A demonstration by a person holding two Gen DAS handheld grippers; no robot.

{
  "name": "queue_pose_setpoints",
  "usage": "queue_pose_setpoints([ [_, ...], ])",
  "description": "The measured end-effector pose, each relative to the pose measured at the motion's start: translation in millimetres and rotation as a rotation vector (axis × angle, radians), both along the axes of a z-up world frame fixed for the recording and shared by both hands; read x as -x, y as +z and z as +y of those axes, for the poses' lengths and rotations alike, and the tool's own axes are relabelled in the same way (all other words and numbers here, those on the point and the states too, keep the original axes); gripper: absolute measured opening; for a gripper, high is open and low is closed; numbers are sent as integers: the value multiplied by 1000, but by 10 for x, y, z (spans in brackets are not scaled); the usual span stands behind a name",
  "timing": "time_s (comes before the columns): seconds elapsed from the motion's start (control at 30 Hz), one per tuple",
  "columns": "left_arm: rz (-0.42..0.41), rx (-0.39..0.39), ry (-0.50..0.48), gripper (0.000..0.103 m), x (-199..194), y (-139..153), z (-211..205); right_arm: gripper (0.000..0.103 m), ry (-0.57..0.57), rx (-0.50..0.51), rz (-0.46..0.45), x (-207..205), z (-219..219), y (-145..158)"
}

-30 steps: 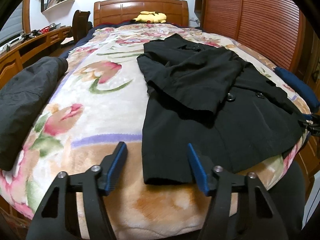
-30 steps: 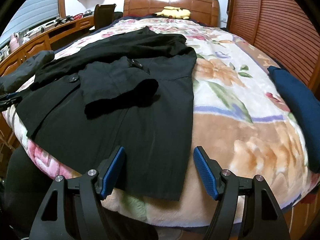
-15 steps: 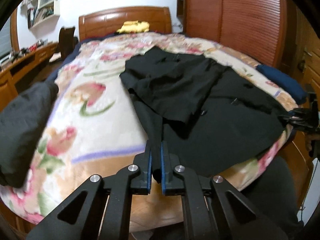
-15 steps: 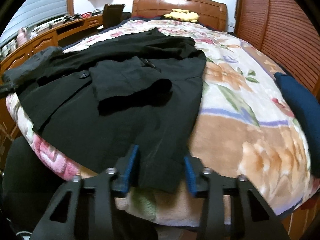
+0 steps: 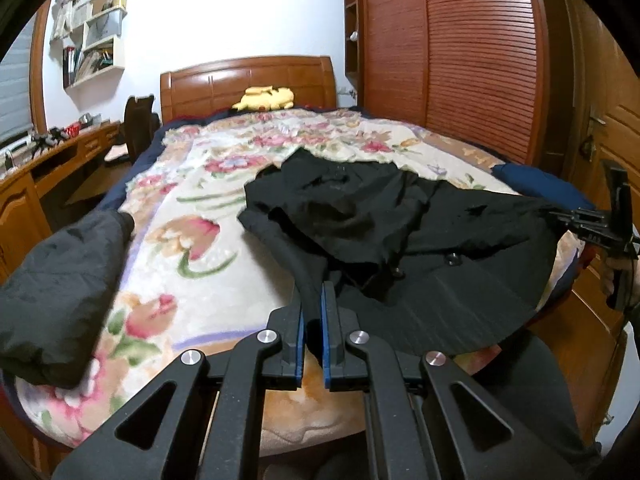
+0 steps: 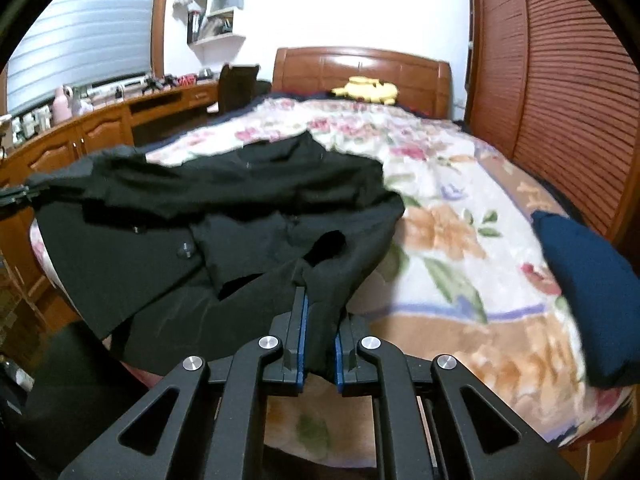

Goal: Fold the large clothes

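Left gripper (image 5: 312, 322): blue pads clamped on the hem corner of the black coat (image 5: 420, 248). Right gripper (image 6: 320, 334): jaws closed on the opposite hem corner (cloth bunched between the pads). The coat lies on the floral blanket (image 5: 208, 216) at the bed's foot, hem lifted taut between both grippers. A dark jacket (image 5: 56, 292) lies left; a navy cushion (image 6: 588, 292) lies right.

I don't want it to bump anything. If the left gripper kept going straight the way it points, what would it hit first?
The left gripper already holds the black coat's hem in its shut jaws. Straight ahead it would probably push into more of that coat lying on the floral blanket; depth is hard to judge.
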State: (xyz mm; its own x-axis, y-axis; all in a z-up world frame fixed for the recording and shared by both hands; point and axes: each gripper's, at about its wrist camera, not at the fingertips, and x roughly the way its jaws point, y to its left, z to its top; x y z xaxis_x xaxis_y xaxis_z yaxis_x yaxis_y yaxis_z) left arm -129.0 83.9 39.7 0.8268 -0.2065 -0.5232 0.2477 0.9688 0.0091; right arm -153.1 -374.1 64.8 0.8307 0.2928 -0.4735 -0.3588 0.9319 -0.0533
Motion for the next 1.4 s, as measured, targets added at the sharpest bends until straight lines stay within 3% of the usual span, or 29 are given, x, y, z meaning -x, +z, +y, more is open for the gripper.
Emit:
queue_pose_setpoints([
  [0.3, -117, 5, 3, 7, 159, 510, 42, 10, 17, -73, -93, 354, -215, 328],
  [0.63, -234, 11, 11, 7, 280, 997, 83, 10, 37, -74, -197, 577, -334, 589],
  [0.93, -300, 7, 22, 7, 318, 1271, 122, 10, 48, -89, -274, 742, -419, 703],
  [1.17, -257, 2, 60, 7, -57, 1192, 173, 10, 33, -78, -286, 456, -410, 687],
  [1.4, -118, -8, 142, 7, -813, 711, 258, 10, -4, -27, -192, -327, -202, 473],
])
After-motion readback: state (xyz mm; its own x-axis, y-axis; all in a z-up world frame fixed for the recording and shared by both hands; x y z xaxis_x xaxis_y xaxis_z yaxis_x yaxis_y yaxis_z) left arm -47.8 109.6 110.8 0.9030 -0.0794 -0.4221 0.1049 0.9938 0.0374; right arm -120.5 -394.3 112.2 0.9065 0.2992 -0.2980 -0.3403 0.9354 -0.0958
